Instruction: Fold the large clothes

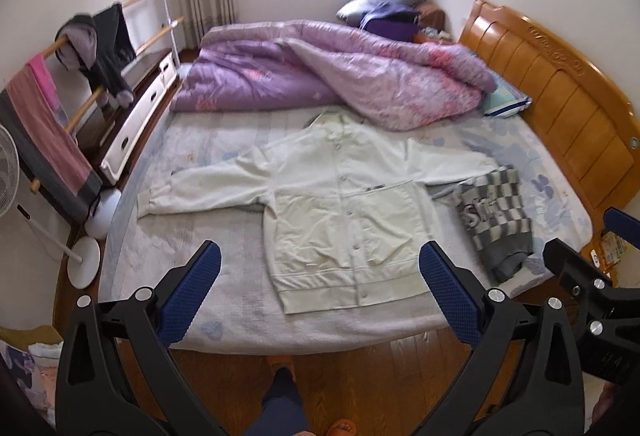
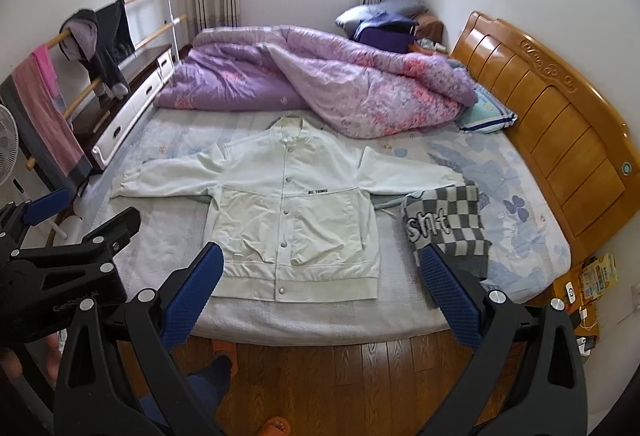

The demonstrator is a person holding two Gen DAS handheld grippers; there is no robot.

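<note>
A white snap-button jacket lies flat and face up on the bed, sleeves spread to both sides, hem toward me; it also shows in the right wrist view. A folded grey-and-white checked garment lies on the bed just right of the jacket, over its right cuff, also in the right wrist view. My left gripper is open and empty, held above the bed's near edge in front of the hem. My right gripper is open and empty, beside the left one.
A bunched purple quilt fills the far half of the bed. A wooden headboard stands on the right. A clothes rack with hung garments, a white drawer unit and a fan stand left. Wood floor and the person's slippered feet are below.
</note>
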